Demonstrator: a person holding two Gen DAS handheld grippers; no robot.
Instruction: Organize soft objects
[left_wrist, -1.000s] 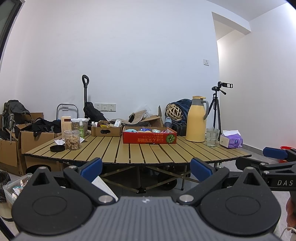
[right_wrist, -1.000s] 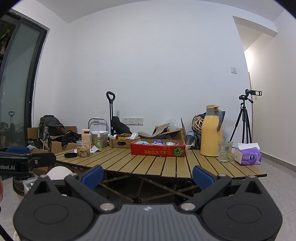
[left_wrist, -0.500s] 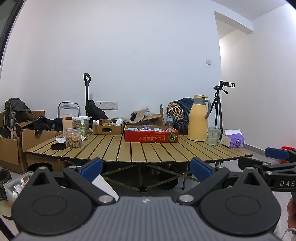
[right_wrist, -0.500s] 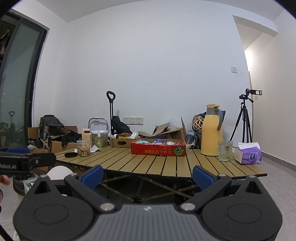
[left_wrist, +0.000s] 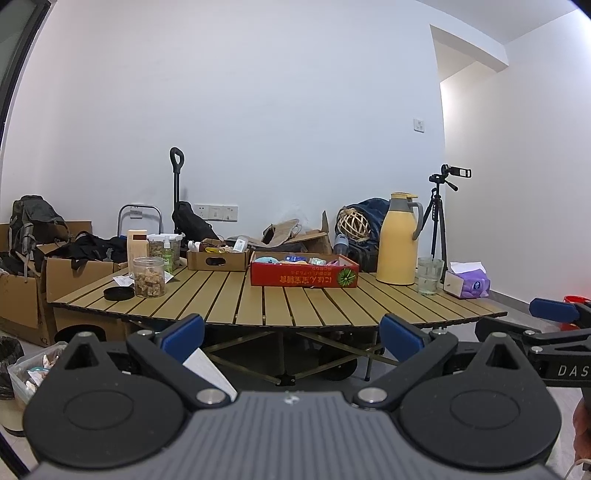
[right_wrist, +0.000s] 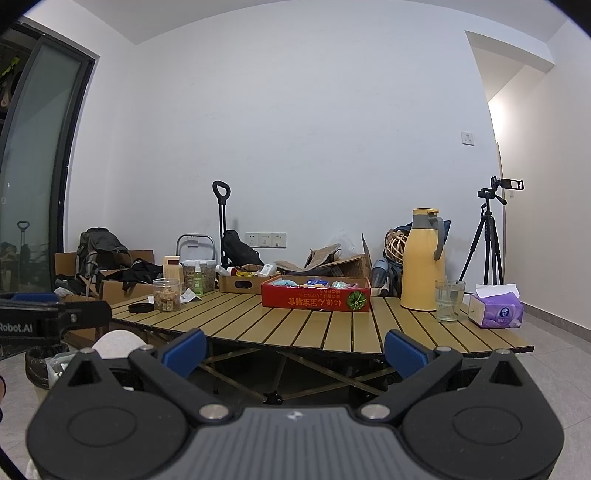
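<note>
We held the left tongs (left_wrist: 291, 334) and the right tongs (right_wrist: 293, 349) spread wide and empty, level with the near edge of the slatted counter (right_wrist: 325, 325) and short of it. The soft objects (left_wrist: 295, 260) lay in the red box (left_wrist: 304, 277) at mid-counter, well apart from both tongs, with the yellow jug (right_wrist: 423, 266), glass (right_wrist: 448, 301) and tissue pack (right_wrist: 496, 310) to its right.

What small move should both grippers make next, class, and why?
Probably forward toward the red box of soft items on the slatted table: the left gripper and right gripper are both open, empty and short of the table's near edge.
</note>
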